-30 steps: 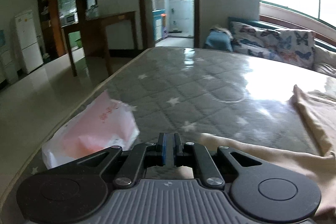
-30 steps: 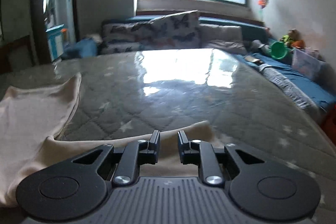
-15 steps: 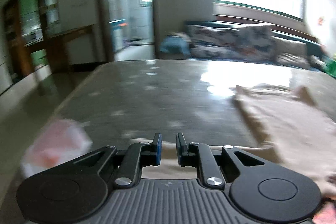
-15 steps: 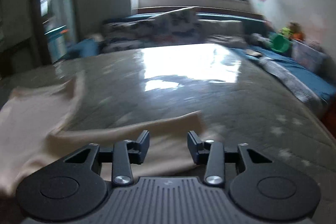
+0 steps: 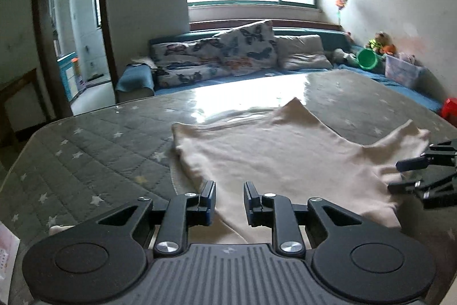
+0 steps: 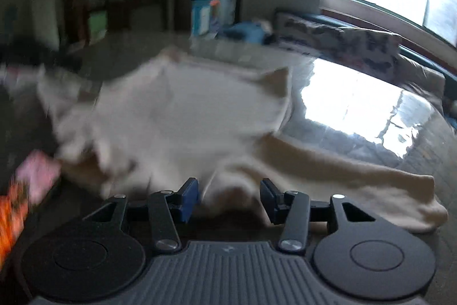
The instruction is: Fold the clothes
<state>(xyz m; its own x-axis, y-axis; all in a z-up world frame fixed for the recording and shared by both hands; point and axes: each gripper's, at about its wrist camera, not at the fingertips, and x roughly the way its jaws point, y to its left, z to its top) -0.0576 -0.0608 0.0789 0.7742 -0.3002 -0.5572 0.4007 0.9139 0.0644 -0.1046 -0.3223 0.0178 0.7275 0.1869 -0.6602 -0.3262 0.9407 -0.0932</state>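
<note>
A cream long-sleeved garment (image 5: 274,153) lies spread on the grey star-quilted mattress (image 5: 94,153). My left gripper (image 5: 228,197) is open and empty, just above the garment's near edge. My right gripper (image 5: 420,176) shows at the right edge of the left wrist view, over the garment's right side near a sleeve. In the blurred right wrist view the right gripper (image 6: 228,196) is open and empty above the garment (image 6: 171,116), with one sleeve (image 6: 371,190) stretching right.
A sofa with butterfly cushions (image 5: 228,56) stands behind the mattress under the window. A green bucket (image 5: 367,59), toys and a plastic box (image 5: 402,73) stand at the far right. A pink-white bag (image 5: 7,253) lies at the mattress's near left corner. A doorway (image 5: 74,47) opens at left.
Both grippers opened, the left from shut, the right wider. The left one swung right, over the garment's near edge. The right one swung left towards the garment's body.
</note>
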